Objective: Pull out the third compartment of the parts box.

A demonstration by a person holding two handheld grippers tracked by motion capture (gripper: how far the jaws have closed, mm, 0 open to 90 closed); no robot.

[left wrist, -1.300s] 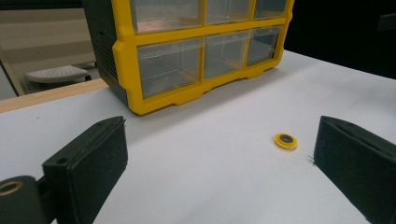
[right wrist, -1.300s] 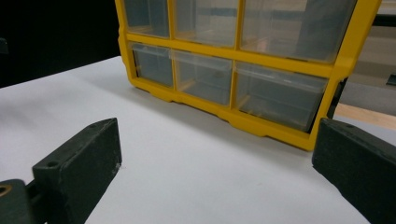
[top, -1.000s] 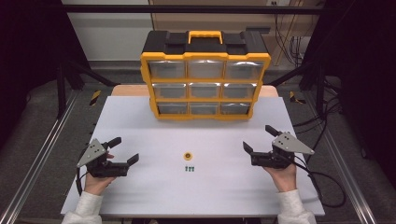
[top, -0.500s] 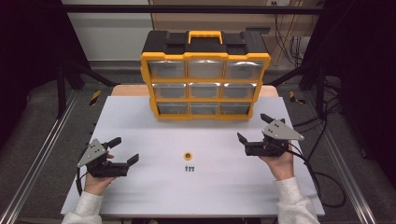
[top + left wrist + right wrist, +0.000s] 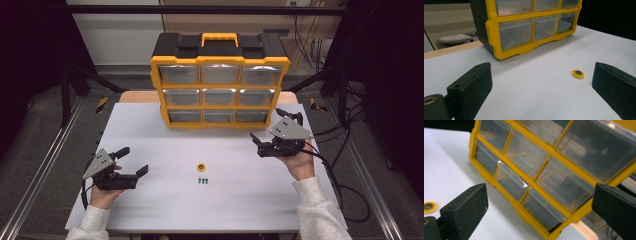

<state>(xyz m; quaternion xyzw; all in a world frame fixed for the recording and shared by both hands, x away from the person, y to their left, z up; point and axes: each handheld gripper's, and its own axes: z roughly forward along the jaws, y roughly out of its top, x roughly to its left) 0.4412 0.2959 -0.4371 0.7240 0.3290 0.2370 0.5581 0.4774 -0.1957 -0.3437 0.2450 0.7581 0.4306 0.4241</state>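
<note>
Lifted from the desk's right edge toward the drawer cabinet (image 5: 220, 82) at the far edge, the right gripper (image 5: 276, 131) gapes empty, every drawer unopened, the left gripper (image 5: 131, 161) released too.

No lettering, brand, number or sign can be read anywhere: the yellow-and-black plastic drawer cabinet (image 5: 220, 82) with its clear drawer fronts carries no legible label, the small yellow round disc (image 5: 201, 167) on the white tabletop (image 5: 165, 150) shows only a dark centre, the tiny green pieces (image 5: 202, 181) beside it are too small to make out, and the grey three-cornered plates on the grippers are blank
</note>
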